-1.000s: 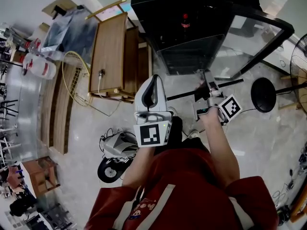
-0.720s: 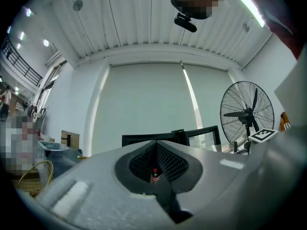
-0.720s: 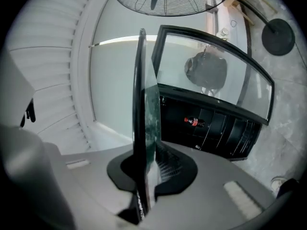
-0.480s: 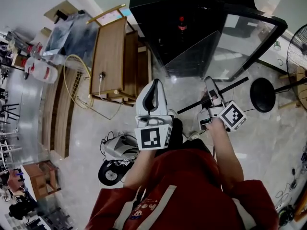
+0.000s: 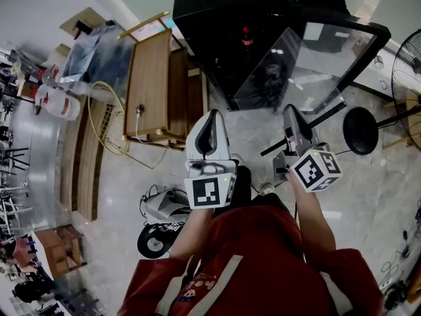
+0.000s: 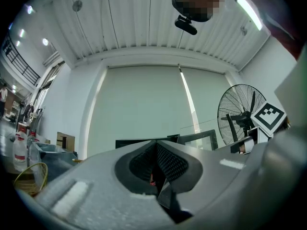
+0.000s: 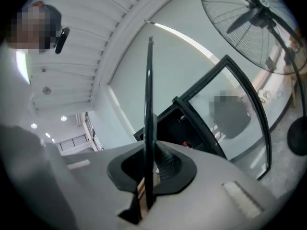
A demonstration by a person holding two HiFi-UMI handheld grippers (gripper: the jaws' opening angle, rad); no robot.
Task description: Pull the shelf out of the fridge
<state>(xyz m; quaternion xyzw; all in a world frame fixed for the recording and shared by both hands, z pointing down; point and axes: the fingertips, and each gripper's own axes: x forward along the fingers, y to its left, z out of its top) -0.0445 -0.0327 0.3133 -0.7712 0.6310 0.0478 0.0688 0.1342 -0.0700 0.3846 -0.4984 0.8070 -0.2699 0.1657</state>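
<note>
One glass shelf [image 5: 279, 78], clamped by its edge in the right hand-held gripper [image 5: 290, 112], hangs tilted outside the fridge [image 5: 217, 18], apparently for clearance; left hand-held gripper [image 5: 211, 115] closed, empty.

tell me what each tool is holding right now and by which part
The right tool is shut on the glass shelf, pinching it at its dark-trimmed near edge. The left tool is shut with nothing in it.
</note>
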